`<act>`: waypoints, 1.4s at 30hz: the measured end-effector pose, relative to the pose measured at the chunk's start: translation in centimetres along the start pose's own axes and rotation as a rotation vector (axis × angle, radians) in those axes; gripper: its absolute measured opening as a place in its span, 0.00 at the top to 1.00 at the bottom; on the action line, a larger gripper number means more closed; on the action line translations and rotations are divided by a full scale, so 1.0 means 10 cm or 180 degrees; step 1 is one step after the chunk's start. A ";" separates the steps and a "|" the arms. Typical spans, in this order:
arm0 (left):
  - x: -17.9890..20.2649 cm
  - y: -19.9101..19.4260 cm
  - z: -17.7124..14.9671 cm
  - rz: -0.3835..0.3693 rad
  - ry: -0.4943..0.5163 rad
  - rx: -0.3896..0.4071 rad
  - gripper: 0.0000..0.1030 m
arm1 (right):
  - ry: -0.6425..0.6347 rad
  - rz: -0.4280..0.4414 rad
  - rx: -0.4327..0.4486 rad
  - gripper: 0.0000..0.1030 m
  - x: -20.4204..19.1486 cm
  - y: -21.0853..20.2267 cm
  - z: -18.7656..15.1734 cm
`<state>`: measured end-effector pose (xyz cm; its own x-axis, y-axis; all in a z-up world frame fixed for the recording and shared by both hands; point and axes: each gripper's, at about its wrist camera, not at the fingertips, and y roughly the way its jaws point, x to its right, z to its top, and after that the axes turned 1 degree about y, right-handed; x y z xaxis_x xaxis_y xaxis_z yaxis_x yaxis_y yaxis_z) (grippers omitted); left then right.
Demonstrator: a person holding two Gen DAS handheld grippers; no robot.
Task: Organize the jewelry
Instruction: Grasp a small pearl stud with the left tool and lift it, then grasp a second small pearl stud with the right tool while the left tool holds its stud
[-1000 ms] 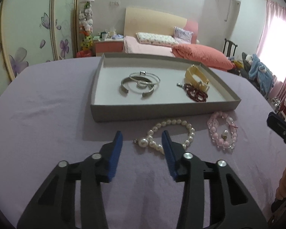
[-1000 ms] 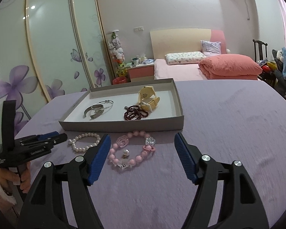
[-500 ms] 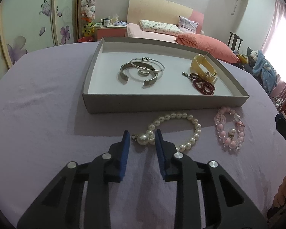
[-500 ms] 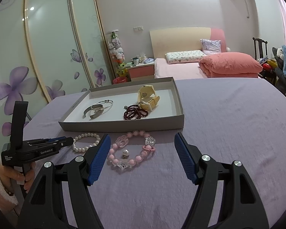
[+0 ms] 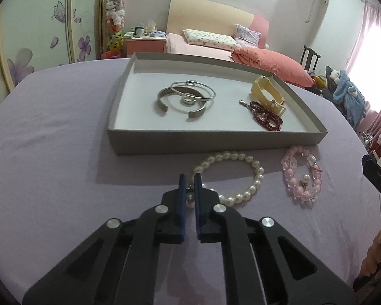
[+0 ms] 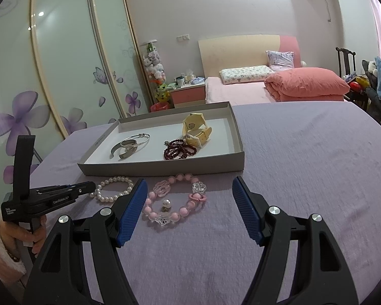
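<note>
Left tongs (image 5: 189,181) are clenched on the near-left end of the pearl bracelet (image 5: 231,175), lying on the tabletop (image 5: 50,157) just before the tray (image 5: 210,141); right tongs (image 6: 190,203) stand released over the pink bracelet (image 6: 175,200).

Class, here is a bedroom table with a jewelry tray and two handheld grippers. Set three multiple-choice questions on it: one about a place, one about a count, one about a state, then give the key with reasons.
1. Where does the pink bead bracelet lie?
A. in the grey tray
B. on the purple cloth in front of the tray
C. on the bed

2. How many bracelets lie outside the grey tray?
A. one
B. two
C. four

3. What is the left gripper doing?
A. closed on the pearl bracelet's end
B. wide open above the tray
C. holding the yellow watch

Key:
1 B: it rests on the purple cloth, on the near side of the tray wall.
2 B: only the pearl bracelet and the pink one sit on the cloth.
3 A: its blue pads pinch the large end pearl, while the right gripper stands open.
</note>
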<state>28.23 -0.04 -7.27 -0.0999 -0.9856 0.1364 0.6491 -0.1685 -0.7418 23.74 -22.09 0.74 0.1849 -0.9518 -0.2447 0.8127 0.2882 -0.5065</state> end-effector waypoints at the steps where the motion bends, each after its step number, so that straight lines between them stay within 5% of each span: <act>1: -0.02 -0.02 -0.01 0.0018 0.0008 0.0003 0.93 | 0.0000 -0.0001 -0.0001 0.32 0.01 0.00 0.01; 6: -0.13 -0.10 -0.07 0.0171 0.0036 -0.0013 0.92 | 0.0008 0.0012 -0.0008 0.32 0.00 0.00 0.00; 10: -0.14 -0.16 -0.11 0.0164 0.0075 0.0026 0.74 | 0.0013 0.0010 -0.0013 0.32 0.01 0.01 0.00; 15: -0.02 -0.20 -0.13 0.0228 0.0250 0.0080 0.65 | 0.0013 0.0006 -0.0012 0.32 0.02 0.01 0.01; 25: -0.04 -0.11 -0.16 0.0218 0.0206 -0.0109 0.66 | 0.0020 0.0017 -0.0037 0.32 0.04 0.03 0.00; 30: -0.07 -0.07 -0.14 0.0241 0.0158 -0.0136 0.84 | 0.0028 0.0012 -0.0029 0.32 0.05 0.02 0.00; 34: -0.10 -0.07 -0.14 0.0211 0.0125 -0.0123 0.85 | 0.0022 0.0012 -0.0032 0.32 0.05 0.02 0.00; 42: -0.52 -0.23 0.04 0.0229 -0.0394 0.0245 0.85 | -0.0016 0.0003 -0.0066 0.32 0.03 0.04 0.00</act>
<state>27.60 5.50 -6.00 0.0395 -0.9850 0.1681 0.7077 -0.0911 -0.7006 24.12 -22.26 0.45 0.1885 -0.9521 -0.2409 0.8009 0.2910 -0.5233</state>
